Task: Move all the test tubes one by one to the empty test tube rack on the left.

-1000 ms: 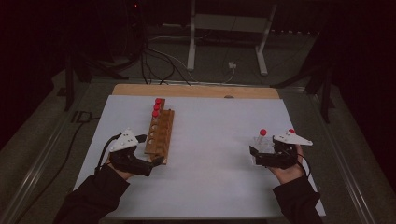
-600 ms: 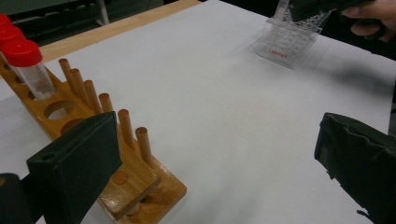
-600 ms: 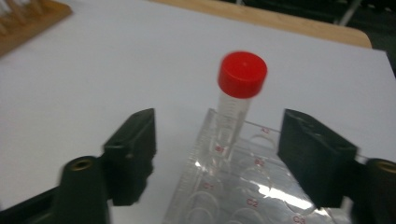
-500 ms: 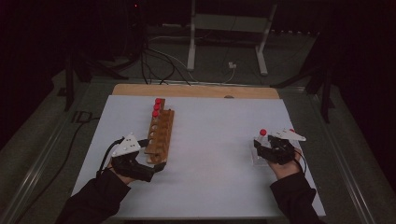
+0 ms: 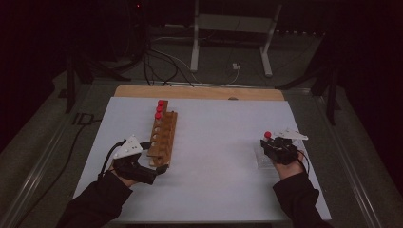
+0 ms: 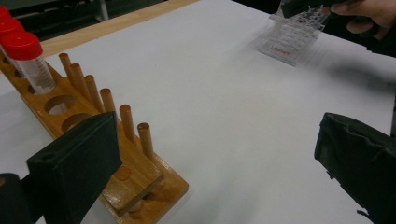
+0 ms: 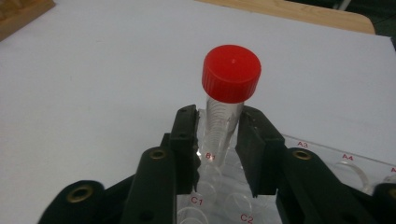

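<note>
A clear tube with a red cap (image 7: 231,74) stands upright in a clear plastic rack (image 7: 327,158) at the table's right side (image 5: 260,159). My right gripper (image 7: 218,140) has just been closing its jaws and now pinches that tube's body below the cap. A wooden rack (image 5: 162,137) lies left of centre, with three red-capped tubes (image 5: 160,109) in its far holes. My left gripper (image 5: 159,168) rests at the rack's near end, jaws wide open; in the left gripper view (image 6: 215,154) one jaw overlaps the rack end (image 6: 130,172) and nothing is gripped.
A white sheet (image 5: 218,156) covers the tabletop, with a wooden strip (image 5: 199,92) at the far edge. Cables and a metal stand (image 5: 233,47) lie on the floor beyond. The other hand and the clear rack (image 6: 289,39) appear far off in the left gripper view.
The right gripper's jaws closed onto the red-capped tube in the clear rack. The left hand dropped slightly and turned beside the wooden rack's near end.
</note>
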The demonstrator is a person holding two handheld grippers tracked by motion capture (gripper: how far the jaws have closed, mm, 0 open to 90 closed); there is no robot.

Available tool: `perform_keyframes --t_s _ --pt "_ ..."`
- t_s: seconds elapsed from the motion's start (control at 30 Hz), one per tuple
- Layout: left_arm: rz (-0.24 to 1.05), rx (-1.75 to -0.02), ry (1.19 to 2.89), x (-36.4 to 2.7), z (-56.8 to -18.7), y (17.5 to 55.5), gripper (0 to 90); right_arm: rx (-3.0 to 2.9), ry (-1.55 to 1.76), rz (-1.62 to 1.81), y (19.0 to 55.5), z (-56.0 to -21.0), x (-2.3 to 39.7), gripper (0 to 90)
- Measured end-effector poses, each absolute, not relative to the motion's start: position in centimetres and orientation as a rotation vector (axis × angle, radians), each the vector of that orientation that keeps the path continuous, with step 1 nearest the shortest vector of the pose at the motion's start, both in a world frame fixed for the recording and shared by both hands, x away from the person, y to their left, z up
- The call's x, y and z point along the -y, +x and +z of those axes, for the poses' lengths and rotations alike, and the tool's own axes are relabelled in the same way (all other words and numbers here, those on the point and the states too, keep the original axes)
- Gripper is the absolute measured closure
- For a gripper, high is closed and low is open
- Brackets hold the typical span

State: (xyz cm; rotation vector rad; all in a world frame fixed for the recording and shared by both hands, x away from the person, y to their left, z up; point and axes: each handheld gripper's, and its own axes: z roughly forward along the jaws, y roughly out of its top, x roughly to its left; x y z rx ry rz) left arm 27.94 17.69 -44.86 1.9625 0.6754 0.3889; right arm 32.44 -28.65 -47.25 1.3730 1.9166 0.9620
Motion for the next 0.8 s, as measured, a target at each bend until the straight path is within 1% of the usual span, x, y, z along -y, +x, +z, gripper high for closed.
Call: perform_keyframes --t_s 0.1,0.2,0.43,0.8 --pt "0.387 -0.677 1.962 -17.7 -44.9 28.0 1.1 -1.922 1.377 0.953 32.5 -47.3 28.6 72.9" --pt "0.388 -0.677 1.962 -17.7 -44.9 28.0 1.1 -1.921 1.384 0.955 32.7 -47.4 28.6 73.7" --pt "0.39 -0.684 1.959 -17.8 -44.9 28.0 1.1 -1.909 1.376 0.968 32.4 -46.9 28.6 74.2" --pt "0.378 -0.678 1.96 -17.8 -44.7 28.0 1.1 -1.862 1.333 1.031 30.8 -44.4 29.1 74.2"
